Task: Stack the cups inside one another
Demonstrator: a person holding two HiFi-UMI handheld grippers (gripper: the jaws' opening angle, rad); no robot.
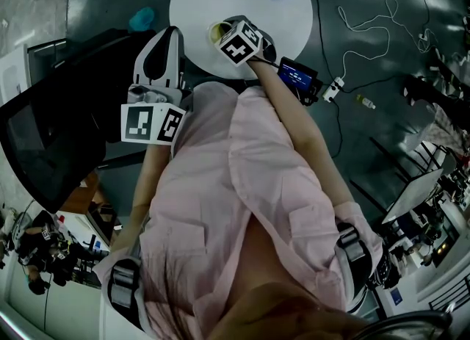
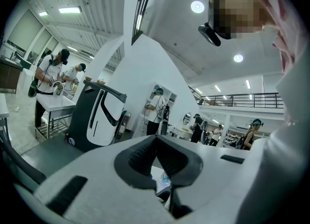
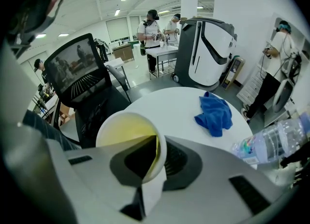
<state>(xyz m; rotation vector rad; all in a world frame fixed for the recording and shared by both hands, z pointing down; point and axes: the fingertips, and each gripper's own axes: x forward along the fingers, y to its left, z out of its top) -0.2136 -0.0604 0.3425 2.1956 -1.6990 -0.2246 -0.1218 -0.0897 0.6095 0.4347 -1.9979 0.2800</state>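
Jaws of the right gripper [image 3: 157, 159] pinch the wall of a white paper cup with a yellow inside [image 3: 126, 131] at the near edge of the round white table [image 3: 179, 104]. This looks like the carrying step. Next it needs a second cup, and none shows. The left gripper [image 2: 156, 143] is pressed together, empty. A crumpled blue cloth [image 3: 214, 113] and a clear plastic bottle [image 3: 271, 141] lie beyond, well clear.

My head view looks steeply down onto the round tabletop [image 1: 294, 37]. The camera on the right gripper [image 3: 160, 143] sits close above it, sharing the blue cloth [image 3: 214, 114] and bottle [image 3: 271, 143]. The left gripper [image 2: 156, 140] camera faces level across the hall.
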